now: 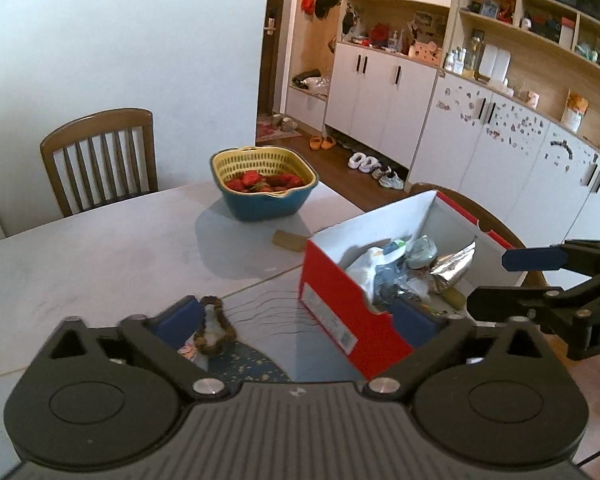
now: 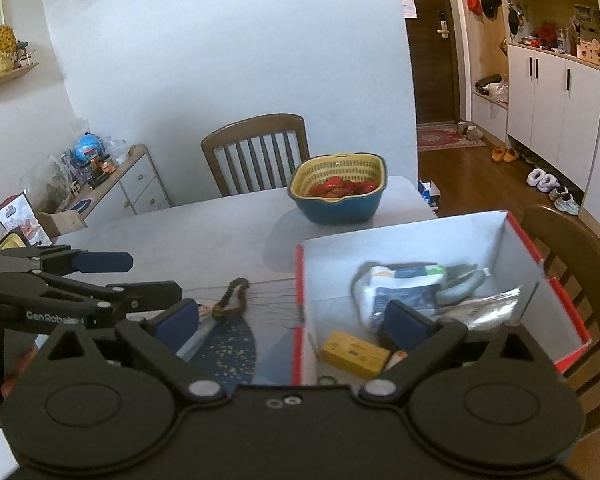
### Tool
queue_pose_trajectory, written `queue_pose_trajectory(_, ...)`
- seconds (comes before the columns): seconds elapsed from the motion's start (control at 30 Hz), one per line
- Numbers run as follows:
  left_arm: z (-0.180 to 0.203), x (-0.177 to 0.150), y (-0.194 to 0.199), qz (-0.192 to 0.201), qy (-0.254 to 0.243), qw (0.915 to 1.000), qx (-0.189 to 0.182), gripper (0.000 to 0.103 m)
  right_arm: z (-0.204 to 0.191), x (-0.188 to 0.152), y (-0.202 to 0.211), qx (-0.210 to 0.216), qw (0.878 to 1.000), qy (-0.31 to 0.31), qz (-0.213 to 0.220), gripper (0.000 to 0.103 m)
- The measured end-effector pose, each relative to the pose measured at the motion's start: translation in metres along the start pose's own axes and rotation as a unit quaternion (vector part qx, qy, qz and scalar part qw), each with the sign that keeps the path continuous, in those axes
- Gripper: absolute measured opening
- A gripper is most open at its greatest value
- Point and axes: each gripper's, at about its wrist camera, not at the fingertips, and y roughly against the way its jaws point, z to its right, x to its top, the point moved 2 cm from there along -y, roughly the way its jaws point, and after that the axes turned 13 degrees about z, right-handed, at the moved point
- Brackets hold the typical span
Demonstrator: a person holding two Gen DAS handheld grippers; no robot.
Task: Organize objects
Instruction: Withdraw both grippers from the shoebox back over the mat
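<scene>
Both grippers stood wide open and held nothing — the left gripper (image 1: pixel 296 318) hovered low over the table (image 1: pixel 100 248) and the right gripper (image 2: pixel 292 320) straddled the near wall of the red shoebox (image 2: pixel 420 236). One item still lay loose outside the box: a brown bead bracelet (image 1: pixel 216 326), stretched roughly along the direction the fingers pointed, just beside the left gripper's left pad (image 1: pixel 178 320). By my reading the left gripper was the nearer — the box sat to the bracelet's right.
</scene>
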Motion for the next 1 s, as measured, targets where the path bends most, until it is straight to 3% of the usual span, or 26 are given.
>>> queue_pose_trajectory(0.5,-0.073,-0.018,-0.001,0.009,0.012,0.9996,0.024,0.103,-0.056,-0.005,-0.046,-0.006,1.0,0.007,-0.019,0.1)
queue_pose_trajectory(1.0,-0.126,-0.07,-0.047,-0.01,-0.016,0.9984,0.053,0.103,-0.086,-0.019,-0.13,-0.005,0.998,-0.001,-0.059,0.1)
